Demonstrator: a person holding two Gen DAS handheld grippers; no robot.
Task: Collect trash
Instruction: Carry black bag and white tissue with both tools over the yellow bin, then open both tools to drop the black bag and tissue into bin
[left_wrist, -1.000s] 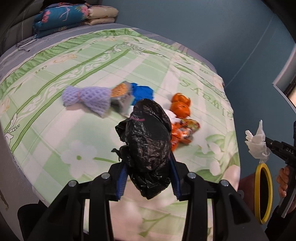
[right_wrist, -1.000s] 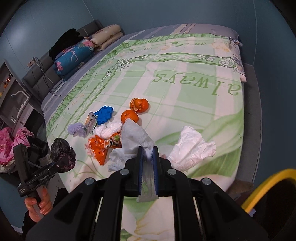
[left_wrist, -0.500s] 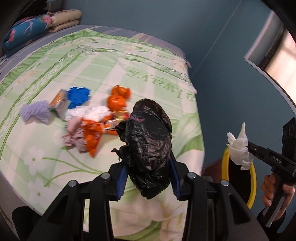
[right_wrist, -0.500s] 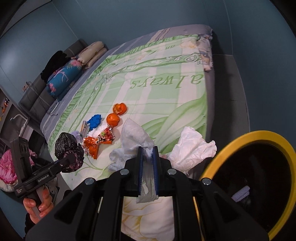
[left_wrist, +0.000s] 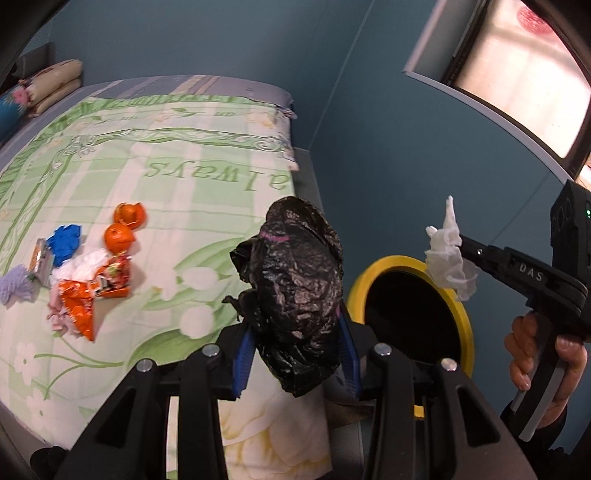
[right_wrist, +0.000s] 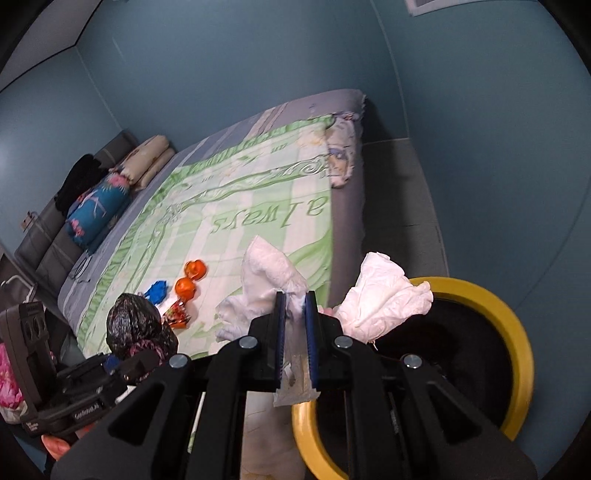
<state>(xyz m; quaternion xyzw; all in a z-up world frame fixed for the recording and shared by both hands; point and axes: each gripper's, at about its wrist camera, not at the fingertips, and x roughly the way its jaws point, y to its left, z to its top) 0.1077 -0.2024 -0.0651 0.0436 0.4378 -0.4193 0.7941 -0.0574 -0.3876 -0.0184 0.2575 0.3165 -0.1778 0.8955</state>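
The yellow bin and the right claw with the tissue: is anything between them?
Nothing: in the left wrist view, only open air separates the white tissue in the right claw from the yellow bin.

A bin (right_wrist: 513, 332) stands on the floor just beside the bed (left_wrist: 207, 206), at its near corner. A cluster of litter (left_wrist: 88, 280) lies on the bed cover, well apart from the bin. Pillows (right_wrist: 122, 184) are stacked at the bed's far end. The left gripper (left_wrist: 295, 354), with a bag (left_wrist: 295, 295) between its jaws, is left of the right gripper (right_wrist: 294, 332), whose tissue (right_wrist: 384, 295) hangs over the bin's rim.
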